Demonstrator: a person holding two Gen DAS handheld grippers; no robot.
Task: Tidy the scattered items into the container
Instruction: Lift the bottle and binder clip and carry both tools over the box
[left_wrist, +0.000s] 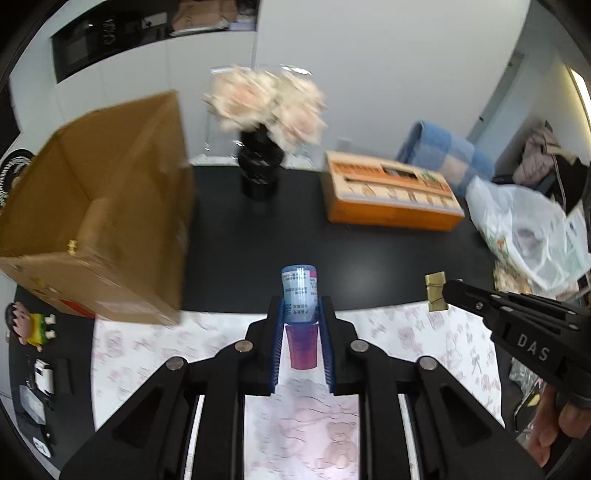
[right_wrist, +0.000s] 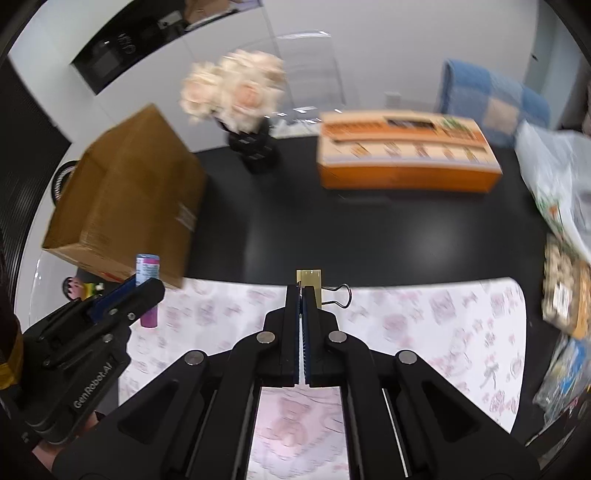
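A black tabletop carries a pink-patterned sheet and a cardboard box. The left tongs grip a small labelled tube above the sheet. The right tongs pinch a gold binder clip, nearly closed.

A black counter is seen, partly covered by a white sheet with a pink print. Behind it a plain white wall is shown, with a dark recessed shelf at upper left. A bright strip of light is visible at far right.
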